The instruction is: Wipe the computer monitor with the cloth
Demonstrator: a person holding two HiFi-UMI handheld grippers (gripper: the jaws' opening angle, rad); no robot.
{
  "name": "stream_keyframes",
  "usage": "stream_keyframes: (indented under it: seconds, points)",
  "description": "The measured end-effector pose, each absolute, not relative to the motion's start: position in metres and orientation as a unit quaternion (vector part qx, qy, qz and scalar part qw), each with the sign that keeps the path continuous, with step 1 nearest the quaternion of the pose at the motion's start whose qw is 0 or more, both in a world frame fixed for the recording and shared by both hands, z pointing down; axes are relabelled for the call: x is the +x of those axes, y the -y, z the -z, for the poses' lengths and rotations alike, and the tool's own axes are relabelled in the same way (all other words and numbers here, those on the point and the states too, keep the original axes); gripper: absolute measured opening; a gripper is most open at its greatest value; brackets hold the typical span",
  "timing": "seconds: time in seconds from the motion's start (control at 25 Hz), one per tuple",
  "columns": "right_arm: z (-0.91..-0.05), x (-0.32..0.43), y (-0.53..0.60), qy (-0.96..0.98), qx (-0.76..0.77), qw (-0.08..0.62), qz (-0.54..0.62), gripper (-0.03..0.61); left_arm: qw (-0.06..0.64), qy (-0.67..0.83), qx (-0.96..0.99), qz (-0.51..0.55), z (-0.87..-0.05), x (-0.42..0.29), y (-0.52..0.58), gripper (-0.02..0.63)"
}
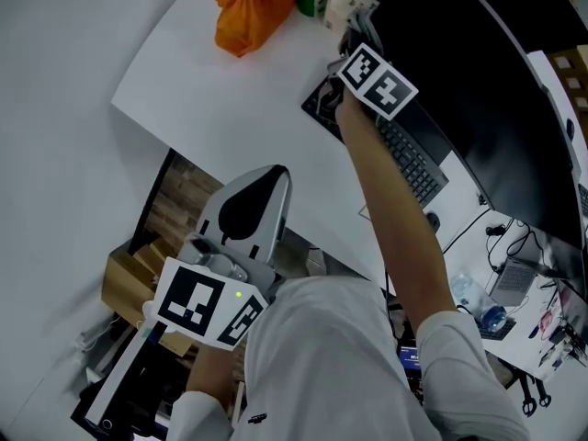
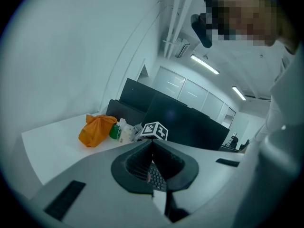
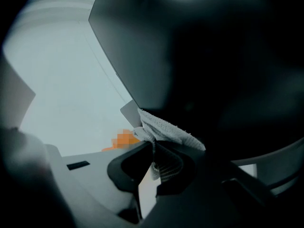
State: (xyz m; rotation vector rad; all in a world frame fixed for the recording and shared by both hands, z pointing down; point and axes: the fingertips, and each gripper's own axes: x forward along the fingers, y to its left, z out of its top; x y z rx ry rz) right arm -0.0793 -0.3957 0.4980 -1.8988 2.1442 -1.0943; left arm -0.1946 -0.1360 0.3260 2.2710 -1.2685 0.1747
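The computer monitor (image 1: 478, 90) is a wide dark curved screen along the desk's right side. My right gripper (image 1: 349, 28) reaches to the screen's lower left end and is shut on a white cloth (image 1: 344, 3). In the right gripper view the cloth (image 3: 164, 127) bunches out past the shut gripper (image 3: 153, 148) and lies against the dark screen (image 3: 199, 56). My left gripper (image 1: 274, 175) hangs low beside the person's body, off the desk's near edge. It (image 2: 152, 142) is shut with nothing between its jaws.
A black keyboard (image 1: 409, 154) lies before the monitor, under the right forearm. An orange bag (image 1: 253, 7) and a green bottle (image 1: 308, 1) stand at the far end of the white desk (image 1: 230, 99). Cables and clutter sit at the right (image 1: 514, 283); boxes below the desk (image 1: 129, 283).
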Motion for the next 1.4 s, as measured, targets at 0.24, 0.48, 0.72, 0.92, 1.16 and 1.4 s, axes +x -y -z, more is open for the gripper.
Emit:
stream_keyframes:
  seconds: [0.24, 0.48, 0.72, 0.92, 1.16, 1.4]
  points:
    - [-0.520, -0.079, 0.395, -0.700, -0.613, 0.032, 0.364, 0.021, 0.264, 0.472, 0.838, -0.075, -0.335, -0.194, 0.141, 0.019]
    - [-0.541, -0.068, 0.386, -0.690, -0.615, 0.026, 0.381, 0.021, 0.264, 0.461, 0.843, -0.079, -0.338, -0.185, 0.145, 0.018]
    - [-0.545, -0.059, 0.376, -0.691, -0.615, 0.014, 0.379, 0.021, 0.262, 0.449, 0.850, -0.082, -0.337, -0.171, 0.142, 0.020]
    - [-0.566, -0.057, 0.371, -0.689, -0.607, -0.014, 0.395, 0.021, 0.261, 0.446, 0.852, -0.086, -0.336, -0.163, 0.136, 0.020]
    - [-0.580, -0.028, 0.356, -0.649, -0.633, 0.008, 0.421, 0.021, 0.258, 0.444, 0.853, -0.090, -0.333, -0.158, 0.128, 0.019]
    - [-0.585, 0.002, 0.339, -0.636, -0.651, 0.018, 0.414, 0.021, 0.253, 0.433, 0.860, -0.092, -0.329, -0.145, 0.123, 0.020]
